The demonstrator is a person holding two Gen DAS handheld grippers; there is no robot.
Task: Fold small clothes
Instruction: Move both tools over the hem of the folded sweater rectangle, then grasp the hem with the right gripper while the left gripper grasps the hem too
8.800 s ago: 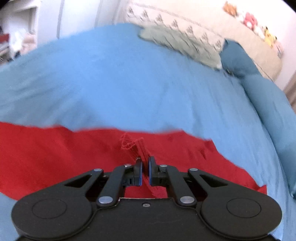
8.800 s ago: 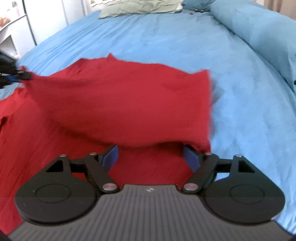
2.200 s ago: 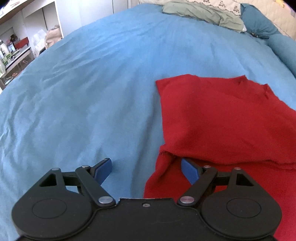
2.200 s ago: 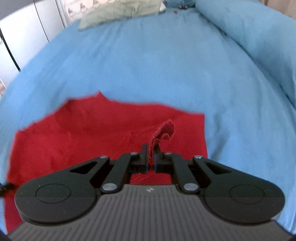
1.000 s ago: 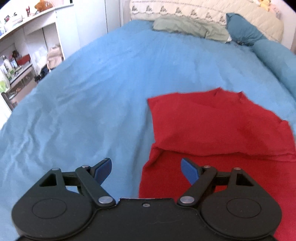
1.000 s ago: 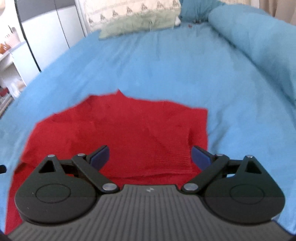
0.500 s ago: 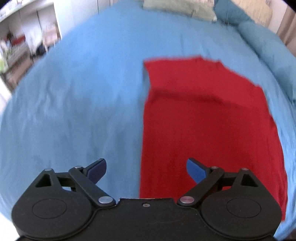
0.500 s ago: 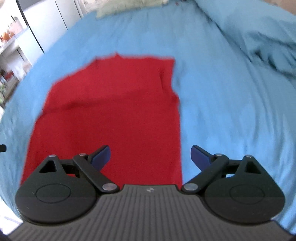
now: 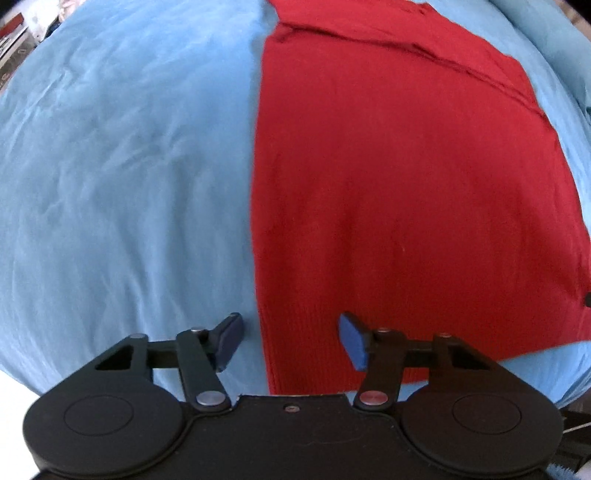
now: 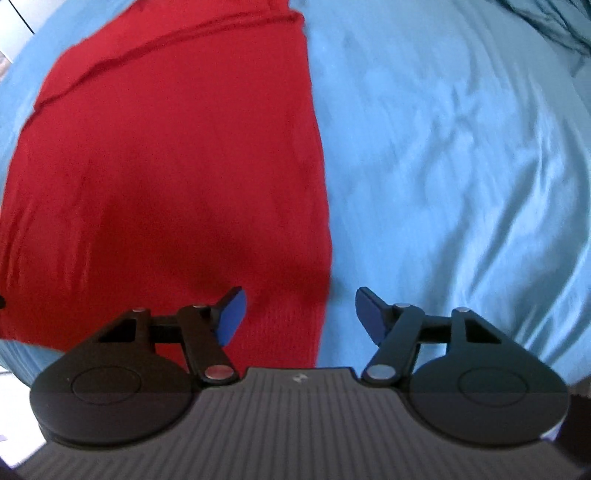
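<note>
A red knit garment (image 9: pixel 406 192) lies flat on the blue bedspread (image 9: pixel 122 166), with its far part folded over toward me. My left gripper (image 9: pixel 290 341) is open and empty, straddling the garment's near left corner at the ribbed hem. The garment also shows in the right wrist view (image 10: pixel 166 166). My right gripper (image 10: pixel 299 317) is open and empty, straddling the near right corner. Both grippers hover just above the cloth.
The blue bedspread (image 10: pixel 461 166) stretches all around the garment. A darker blue bolster or rolled duvet (image 10: pixel 554 22) lies at the far right. A shelf with clutter (image 9: pixel 11 33) is beyond the bed's left edge.
Both grippers have pulled back from the folded far part to the garment's near hem corners and lowered toward it. Both stay open. The garment has not moved.
</note>
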